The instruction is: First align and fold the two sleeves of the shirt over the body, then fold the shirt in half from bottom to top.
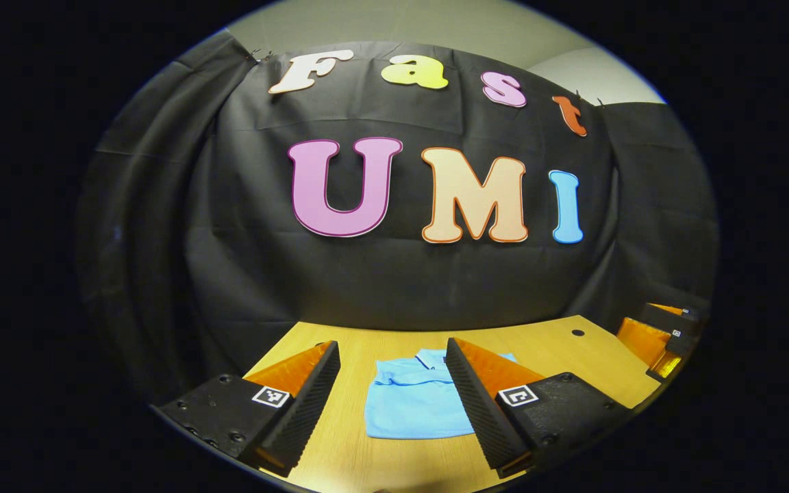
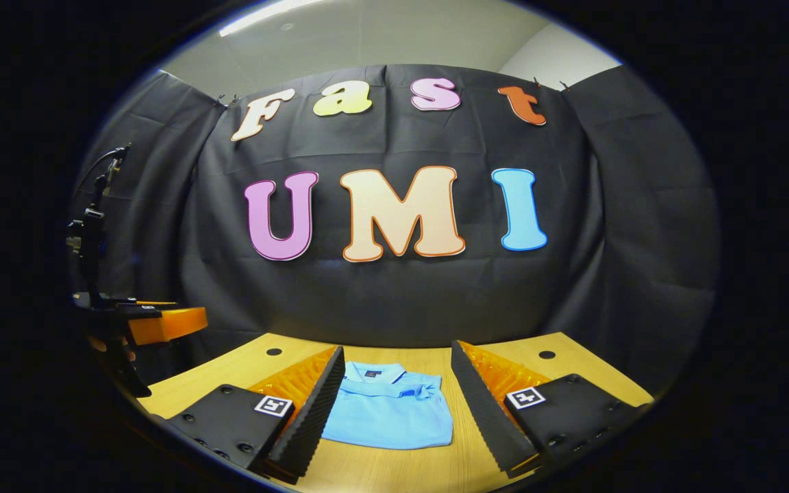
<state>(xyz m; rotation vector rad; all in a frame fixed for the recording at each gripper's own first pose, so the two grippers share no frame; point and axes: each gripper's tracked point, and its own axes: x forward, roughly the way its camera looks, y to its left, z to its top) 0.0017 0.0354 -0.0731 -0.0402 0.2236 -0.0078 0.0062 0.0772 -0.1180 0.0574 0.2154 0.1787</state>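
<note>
I see the shirt [image 1: 416,404] lying on the table [image 1: 559,349], and I take it as my landmark for everything else. It is light blue and already folded into a compact rectangle, with the collar at the far end, toward the black cloth wall [image 1: 394,281] that hangs behind the table's far edge. In the right gripper view the shirt [image 2: 389,411] shows the same way, collar up toward the wall, its near edge lying flat on the table [image 2: 572,370].

My left gripper [image 1: 392,394] hangs above the table on the near side of the shirt, released, its two fingers spread wide with the shirt seen between them and nothing held. I cannot tell whether either finger touches the cloth; they seem to stand clear of it.

My right gripper [image 2: 398,400] is likewise released, its fingers parted on either side of the shirt and grasping nothing.

In the left gripper view the right gripper [image 1: 665,339] shows well off to the right of the shirt, beyond the table's edge. In the right gripper view the left gripper [image 2: 141,322] shows well to the left of the shirt, with a few fingers of the hand [image 2: 110,348] that holds it.
</note>
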